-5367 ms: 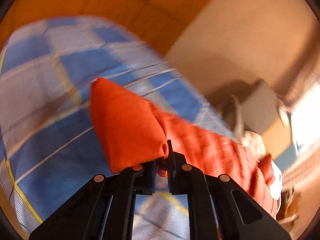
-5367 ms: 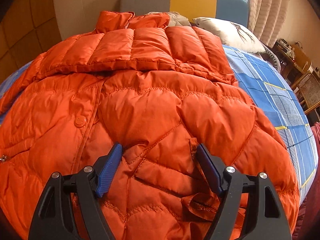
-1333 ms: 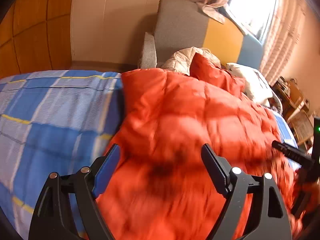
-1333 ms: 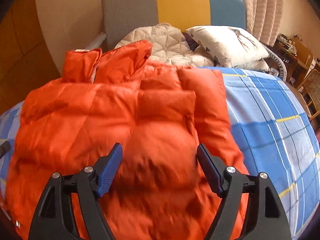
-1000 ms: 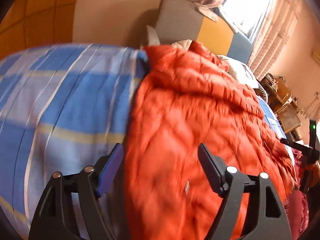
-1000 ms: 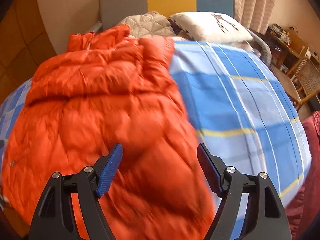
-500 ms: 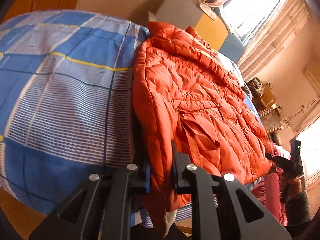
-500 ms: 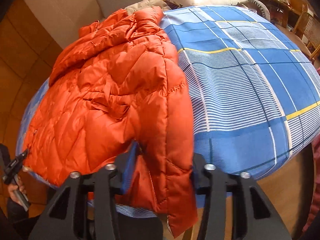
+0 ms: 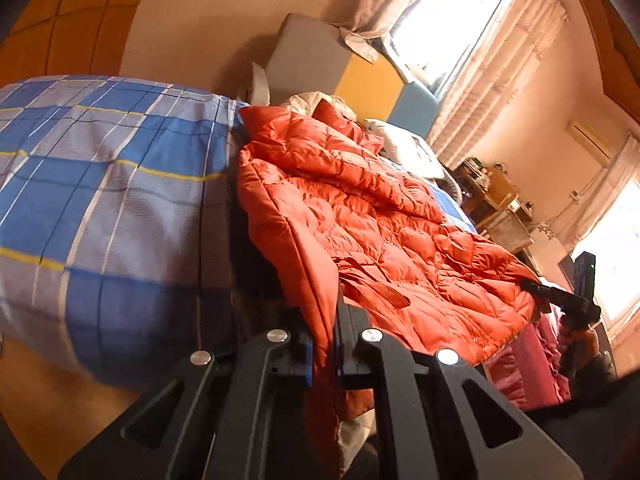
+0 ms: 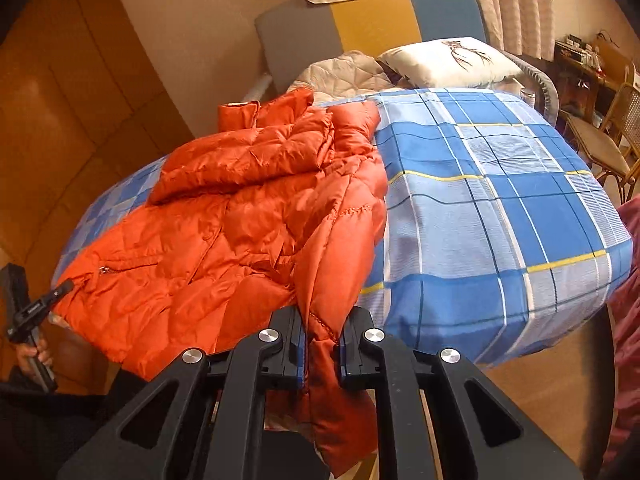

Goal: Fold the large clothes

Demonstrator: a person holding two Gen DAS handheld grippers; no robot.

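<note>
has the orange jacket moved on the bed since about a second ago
Yes. The orange jacket has slid toward the bed's near edge, away from the headboard; its hem now overhangs.

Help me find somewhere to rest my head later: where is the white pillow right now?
In the right wrist view the white pillow lies at the head of the bed, against the headboard, right of the beige quilt and beyond the orange jacket.

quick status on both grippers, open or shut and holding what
Left gripper: shut on the hem of the orange jacket.
Right gripper: shut on the same jacket's hem, at the opposite bottom corner.
</note>
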